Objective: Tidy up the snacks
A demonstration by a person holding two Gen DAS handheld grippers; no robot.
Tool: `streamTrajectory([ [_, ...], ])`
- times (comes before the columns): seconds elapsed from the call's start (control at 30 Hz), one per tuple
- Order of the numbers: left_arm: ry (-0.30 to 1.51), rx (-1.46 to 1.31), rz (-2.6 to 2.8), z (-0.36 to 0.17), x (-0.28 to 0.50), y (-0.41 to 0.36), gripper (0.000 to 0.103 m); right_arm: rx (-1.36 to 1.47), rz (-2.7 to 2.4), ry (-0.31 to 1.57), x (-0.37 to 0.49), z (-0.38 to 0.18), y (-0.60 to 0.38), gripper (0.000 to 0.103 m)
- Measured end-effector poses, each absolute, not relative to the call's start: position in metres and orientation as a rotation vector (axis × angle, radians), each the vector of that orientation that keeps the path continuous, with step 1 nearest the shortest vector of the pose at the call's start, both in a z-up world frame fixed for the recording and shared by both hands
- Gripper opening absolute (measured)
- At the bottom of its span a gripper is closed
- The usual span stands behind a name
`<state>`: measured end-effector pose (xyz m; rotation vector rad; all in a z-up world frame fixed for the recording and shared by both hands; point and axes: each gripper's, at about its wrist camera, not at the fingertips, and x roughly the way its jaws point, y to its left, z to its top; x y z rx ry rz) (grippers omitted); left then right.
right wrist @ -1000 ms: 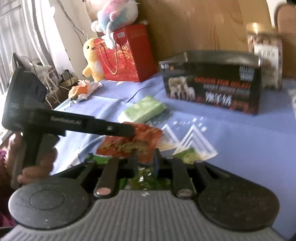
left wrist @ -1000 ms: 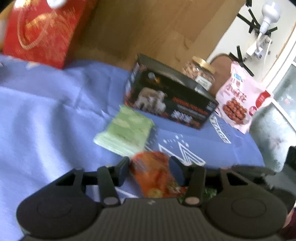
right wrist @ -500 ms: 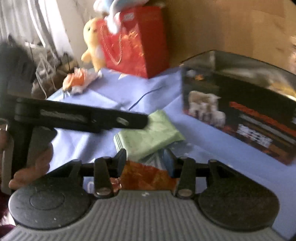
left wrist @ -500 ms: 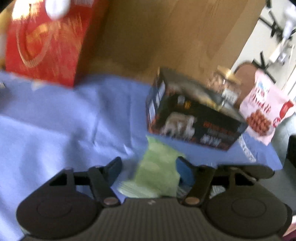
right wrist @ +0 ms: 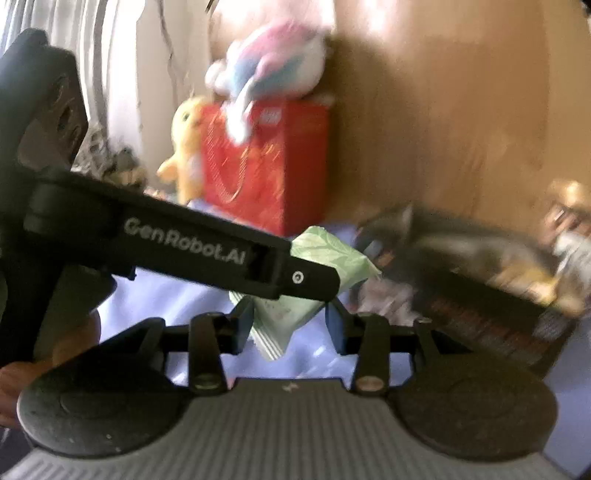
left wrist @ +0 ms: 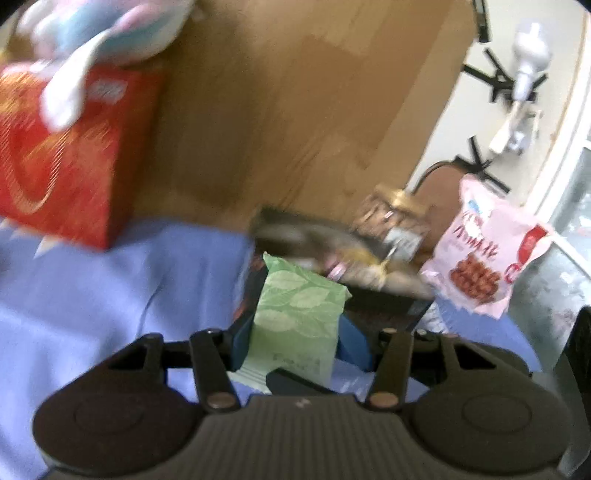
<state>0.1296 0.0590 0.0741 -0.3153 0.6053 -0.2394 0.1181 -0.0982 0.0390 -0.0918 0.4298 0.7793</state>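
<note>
My left gripper [left wrist: 295, 341] is shut on a light green leaf-patterned snack packet [left wrist: 297, 314] and holds it above the blue cloth, in front of the open black snack box [left wrist: 384, 306]. In the right wrist view the same green packet [right wrist: 332, 254] hangs from the left gripper's black finger [right wrist: 295, 277], just ahead of my right gripper [right wrist: 290, 325], which is open and empty. The black box [right wrist: 480, 295] lies to the right there, blurred.
A red gift bag [left wrist: 62, 158] with a plush toy [left wrist: 107, 26] on it stands back left. A glass jar [left wrist: 395, 218] and a pink snack bag [left wrist: 484, 251] sit behind the box. A yellow plush [right wrist: 184, 147] stands by the wooden wall.
My left gripper closed on the green packet and lifted it toward the black box. My right gripper opened, left the orange packet and rose; both views tilted up.
</note>
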Motion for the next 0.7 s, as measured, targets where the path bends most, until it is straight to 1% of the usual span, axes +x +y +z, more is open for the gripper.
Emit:
streamTrajectory([
  [0.13, 0.559, -0.270, -0.308, 0.097, 0.168, 0.031, 0.050, -0.054, 0.681, 0.383, 0.144, 0.056, -0.120, 0.045],
  [0.27, 0.535, -0.251, -0.339, 0.100, 0.205, 0.002, 0.050, 0.010, 0.602, 0.401, 0.182, 0.058, -0.143, 0.044],
  [0.3, 0.537, -0.253, -0.339, 0.098, 0.213, -0.003, 0.055, 0.017, 0.576, 0.408, 0.190, 0.055, -0.146, 0.044],
  [0.33, 0.543, -0.256, -0.332, 0.095, 0.220, -0.008, 0.064, 0.019, 0.550, 0.414, 0.197, 0.054, -0.149, 0.045],
  [0.37, 0.546, -0.255, -0.314, 0.091, 0.225, -0.012, 0.067, 0.019, 0.520, 0.425, 0.204, 0.050, -0.153, 0.045],
  [0.4, 0.549, -0.245, -0.298, 0.087, 0.228, -0.014, 0.068, 0.020, 0.495, 0.444, 0.211, 0.047, -0.155, 0.045],
  [0.53, 0.526, -0.226, -0.302, 0.085, 0.210, -0.007, 0.069, 0.083, 0.463, 0.463, 0.212, 0.040, -0.173, 0.046],
  [0.7, 0.490, -0.238, -0.312, 0.087, 0.161, 0.017, 0.071, 0.151, 0.492, 0.459, 0.183, 0.032, -0.188, 0.046],
])
